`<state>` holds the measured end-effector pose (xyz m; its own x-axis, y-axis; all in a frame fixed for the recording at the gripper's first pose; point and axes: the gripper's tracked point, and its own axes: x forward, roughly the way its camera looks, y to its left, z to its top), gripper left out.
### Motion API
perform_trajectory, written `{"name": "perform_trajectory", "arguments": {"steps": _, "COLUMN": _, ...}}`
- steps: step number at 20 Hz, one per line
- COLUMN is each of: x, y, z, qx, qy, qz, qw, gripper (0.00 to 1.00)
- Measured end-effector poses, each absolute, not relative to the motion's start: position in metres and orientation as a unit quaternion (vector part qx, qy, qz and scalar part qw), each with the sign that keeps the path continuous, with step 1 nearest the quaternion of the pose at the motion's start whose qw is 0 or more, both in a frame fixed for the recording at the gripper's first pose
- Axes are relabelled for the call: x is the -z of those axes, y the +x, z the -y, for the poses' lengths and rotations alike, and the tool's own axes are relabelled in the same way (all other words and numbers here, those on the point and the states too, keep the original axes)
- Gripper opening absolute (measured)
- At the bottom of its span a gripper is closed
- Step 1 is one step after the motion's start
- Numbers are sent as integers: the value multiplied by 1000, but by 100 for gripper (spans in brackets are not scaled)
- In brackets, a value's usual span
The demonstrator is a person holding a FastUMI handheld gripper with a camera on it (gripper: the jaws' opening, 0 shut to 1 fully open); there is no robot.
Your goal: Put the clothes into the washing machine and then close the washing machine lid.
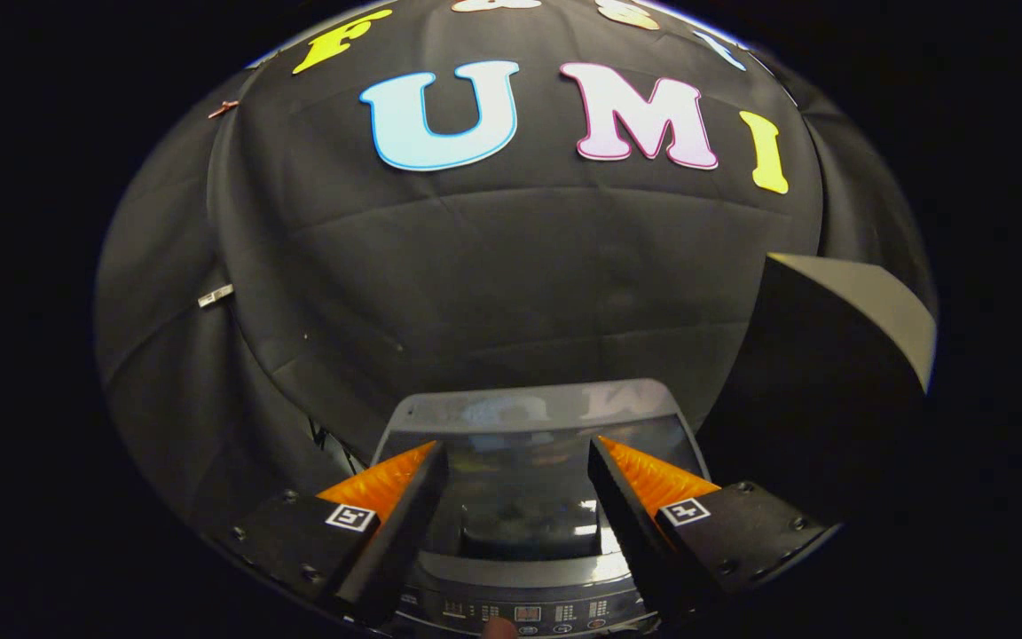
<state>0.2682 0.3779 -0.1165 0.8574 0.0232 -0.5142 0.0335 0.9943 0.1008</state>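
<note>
Black cloth hangs as the booth's wall (511, 266), creased in long soft folds and curving well beyond the tool (518, 453). To the tool's right a dark panel with a pale, flat upper edge (866, 311) juts in. The tool's fingers are spread wide apart, pinching nothing. Just ahead of them and below sits the washing machine (520, 497), its lid (529, 435) glossy, dark and see-through with a grey rounded frame, seemingly lying shut. Nearest the tool runs the machine's control strip (520, 612), a smooth dark band of small buttons. I cannot make out clothes through the lid.
</note>
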Motion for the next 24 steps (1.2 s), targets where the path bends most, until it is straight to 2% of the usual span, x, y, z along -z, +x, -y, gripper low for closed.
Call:
{"name": "perform_trajectory", "arguments": {"steps": 4, "x": 152, "y": 243, "z": -367, "qx": 4, "qy": 48, "qz": -278, "qw": 959, "gripper": 100}}
{"name": "perform_trajectory", "arguments": {"steps": 8, "x": 150, "y": 227, "z": -356, "qx": -1, "qy": 22, "qz": -267, "qw": 964, "gripper": 100}}
{"name": "perform_trajectory", "arguments": {"steps": 16, "x": 20, "y": 184, "z": -328, "qx": -49, "qy": 11, "qz": -140, "qw": 989, "gripper": 99}}
{"name": "perform_trajectory", "arguments": {"steps": 20, "x": -44, "y": 146, "z": -276, "qx": -49, "qy": -25, "qz": -77, "qw": 996, "gripper": 98}}
{"name": "perform_trajectory", "arguments": {"steps": 24, "x": -77, "y": 101, "z": -221, "qx": -51, "qy": -21, "qz": -36, "qw": 998, "gripper": 98}}
